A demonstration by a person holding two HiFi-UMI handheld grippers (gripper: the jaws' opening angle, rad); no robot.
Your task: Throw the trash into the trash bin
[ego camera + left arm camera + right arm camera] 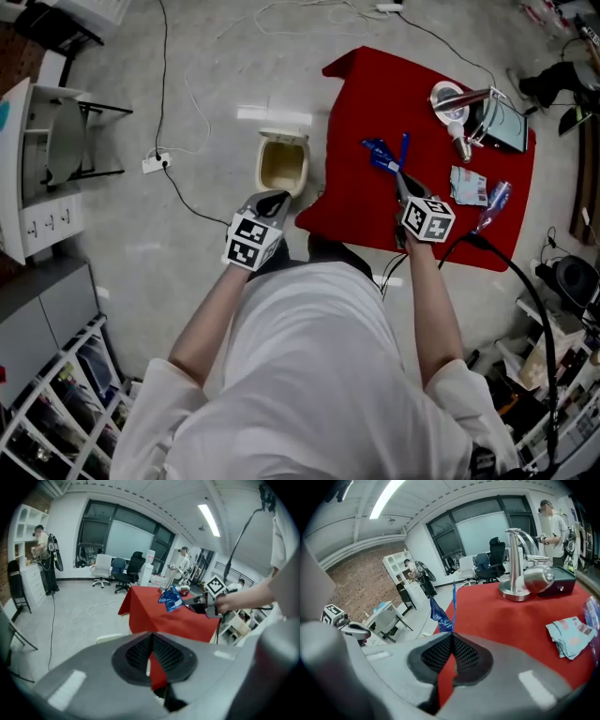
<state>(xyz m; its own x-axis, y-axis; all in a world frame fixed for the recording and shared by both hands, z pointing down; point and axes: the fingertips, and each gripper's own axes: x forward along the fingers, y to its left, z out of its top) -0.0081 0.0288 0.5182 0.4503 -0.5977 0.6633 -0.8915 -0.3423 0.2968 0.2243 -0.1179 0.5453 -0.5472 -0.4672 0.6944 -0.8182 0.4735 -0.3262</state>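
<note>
Right gripper [452, 633]: jaws together, their ribbed pads clamped on the lower edge of a blue wrapper [439, 612], which stands up from the tips as a crumpled body with one thin strip rising beside it. In the head view the wrapper is held off the red cloth [375, 220], over the part of the table nearest the person. Left gripper [151, 634]: jaws closed tip to tip, with nothing between the pads; the gap behind them shows only red cloth. It is held over the grey floor [141, 84], just on the person's side of the trash bin [281, 167]. The bin is a small cream container with its mouth uncovered, standing on the floor just beside the table's left edge and apart from the wrapper. Each gripper bears a cube with square markers, and bare forearms in white sleeves lead back to the person. Farther along the cloth lie a pale crumpled packet [467, 185] and, at the table's edge, a second bluish wrapper [495, 200]. At the far corner stand a chromed stand [455, 101] and, touching it, a dark box [504, 124]. A white power strip [155, 164] and loose cables lie on the floor beyond the bin.
</note>
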